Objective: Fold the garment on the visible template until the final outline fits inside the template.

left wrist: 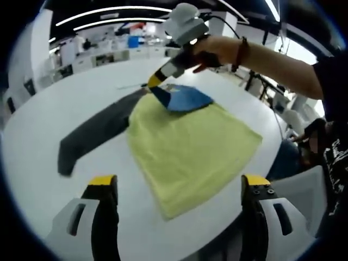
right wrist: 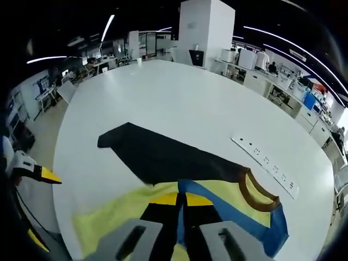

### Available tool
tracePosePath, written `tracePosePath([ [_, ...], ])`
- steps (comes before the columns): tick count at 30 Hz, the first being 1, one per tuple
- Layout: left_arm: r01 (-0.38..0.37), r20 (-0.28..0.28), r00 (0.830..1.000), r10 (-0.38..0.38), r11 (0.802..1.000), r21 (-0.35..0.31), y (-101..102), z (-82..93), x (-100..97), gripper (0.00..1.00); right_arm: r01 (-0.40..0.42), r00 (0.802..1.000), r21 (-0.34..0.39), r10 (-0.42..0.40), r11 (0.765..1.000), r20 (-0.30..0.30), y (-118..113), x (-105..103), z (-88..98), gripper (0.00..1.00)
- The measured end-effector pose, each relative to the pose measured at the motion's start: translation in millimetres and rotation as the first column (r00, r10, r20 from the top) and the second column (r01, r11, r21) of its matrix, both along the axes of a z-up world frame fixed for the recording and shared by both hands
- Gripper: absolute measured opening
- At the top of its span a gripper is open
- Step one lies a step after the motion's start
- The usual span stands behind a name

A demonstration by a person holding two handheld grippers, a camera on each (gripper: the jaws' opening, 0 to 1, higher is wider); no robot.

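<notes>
While pinching soft yellow garment, right gripper overlies flat black template.

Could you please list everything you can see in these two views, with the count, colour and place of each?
garment: one, yellow body with blue shoulder panel, brown collar and a black sleeve, spread on the table
table: one, white, round, under the garment
power strip: one, white, on the table beyond the collar
right gripper: one, yellow-tipped, shut on the blue panel
left gripper: one, yellow-tipped, open above the yellow hem
person's arm: one, holding the right gripper
</notes>
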State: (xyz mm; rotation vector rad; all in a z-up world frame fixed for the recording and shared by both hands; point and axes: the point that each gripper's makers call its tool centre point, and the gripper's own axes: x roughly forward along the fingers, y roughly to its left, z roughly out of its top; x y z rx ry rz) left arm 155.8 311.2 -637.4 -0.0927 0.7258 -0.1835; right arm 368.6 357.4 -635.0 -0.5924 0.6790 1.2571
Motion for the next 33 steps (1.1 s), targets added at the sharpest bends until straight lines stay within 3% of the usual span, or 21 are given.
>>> tracePosePath([
  [19,-0.015,-0.001,1.000,0.015,1.000,-0.003,7,-2.6,-1.4,0.91,-0.018,0.998,-0.042,0.016,0.999,-0.059,16,-5,-45.5,0.00],
  [33,-0.028,-0.021,0.999,0.028,0.999,-0.023,14,-13.0,-1.6,0.91,0.033,0.993,-0.034,-0.037,0.999,-0.112,23,-5,-66.4,0.00],
])
